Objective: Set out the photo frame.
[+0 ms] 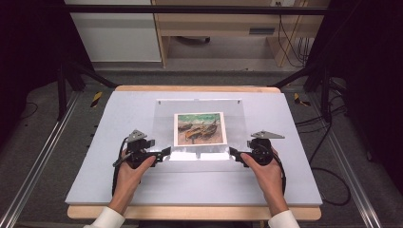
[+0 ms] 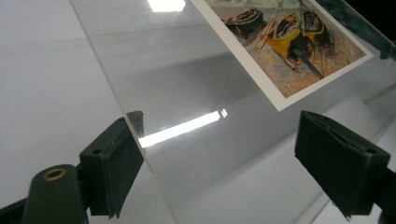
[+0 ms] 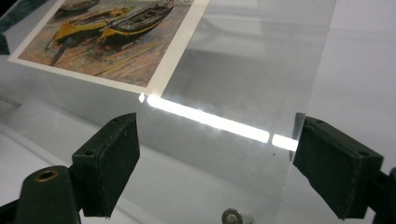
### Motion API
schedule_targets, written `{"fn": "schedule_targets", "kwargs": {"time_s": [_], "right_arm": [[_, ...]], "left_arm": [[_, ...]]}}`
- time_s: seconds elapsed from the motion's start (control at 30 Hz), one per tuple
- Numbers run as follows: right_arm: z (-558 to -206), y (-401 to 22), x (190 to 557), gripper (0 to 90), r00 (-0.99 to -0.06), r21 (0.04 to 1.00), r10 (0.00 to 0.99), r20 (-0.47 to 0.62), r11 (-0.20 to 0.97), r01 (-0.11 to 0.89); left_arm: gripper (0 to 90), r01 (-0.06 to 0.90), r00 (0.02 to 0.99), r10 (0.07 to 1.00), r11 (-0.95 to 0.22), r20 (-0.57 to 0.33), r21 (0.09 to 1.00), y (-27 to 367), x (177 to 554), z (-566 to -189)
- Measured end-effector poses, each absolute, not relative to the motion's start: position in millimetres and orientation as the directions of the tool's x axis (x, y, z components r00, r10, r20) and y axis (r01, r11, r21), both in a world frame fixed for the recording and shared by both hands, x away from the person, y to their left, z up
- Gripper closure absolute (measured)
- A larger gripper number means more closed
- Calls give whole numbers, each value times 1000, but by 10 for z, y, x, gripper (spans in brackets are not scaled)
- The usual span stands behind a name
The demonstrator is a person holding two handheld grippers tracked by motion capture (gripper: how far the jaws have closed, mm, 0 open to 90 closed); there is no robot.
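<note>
Clear plastic sheet is lying over the boat picture on the grey mat. We are holding both the left gripper and the right gripper with jaws apart at its near corners, bare mat lying open around.

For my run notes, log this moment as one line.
scene: clear sheet over boat print on table | left gripper: open at sheet's near-left corner | right gripper: open at near-right corner

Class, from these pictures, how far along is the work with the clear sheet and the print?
Done: print lies under the clear sheet. In hand: left gripper and right gripper sit at the sheet's near corners, jaws open astride its edges, not yet clamped. Left: gripping and moving the sheet.
</note>
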State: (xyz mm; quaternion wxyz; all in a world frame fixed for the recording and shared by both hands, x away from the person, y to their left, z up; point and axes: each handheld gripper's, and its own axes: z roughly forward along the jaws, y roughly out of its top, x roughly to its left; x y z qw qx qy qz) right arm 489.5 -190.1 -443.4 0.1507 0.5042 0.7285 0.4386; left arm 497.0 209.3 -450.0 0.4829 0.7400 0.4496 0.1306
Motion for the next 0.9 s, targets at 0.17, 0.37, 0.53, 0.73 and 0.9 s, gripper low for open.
{"fn": "schedule_targets", "kwargs": {"time_s": [0.17,0.37,0.53,0.73,0.9], "right_arm": [[-4432,-1892,4870,183,-447,800,872,198,120,589],[-4436,-1891,4841,194,-448,807,873,191,120,578],[-4427,-1886,4813,196,-453,807,874,175,137,575],[-4414,-1880,4743,213,-463,811,876,135,170,559],[-4411,-1885,4682,242,-465,818,878,113,184,546]], "left_arm": [[158,535,562,793,-133,-234,834,2099,4963,-4523],[203,529,548,800,-105,-245,842,2117,4915,-4533],[218,526,546,804,-113,-233,843,2118,4870,-4520],[240,514,539,816,-120,-211,850,2107,4785,-4516],[258,509,539,819,-132,-196,850,2108,4731,-4503]]}}
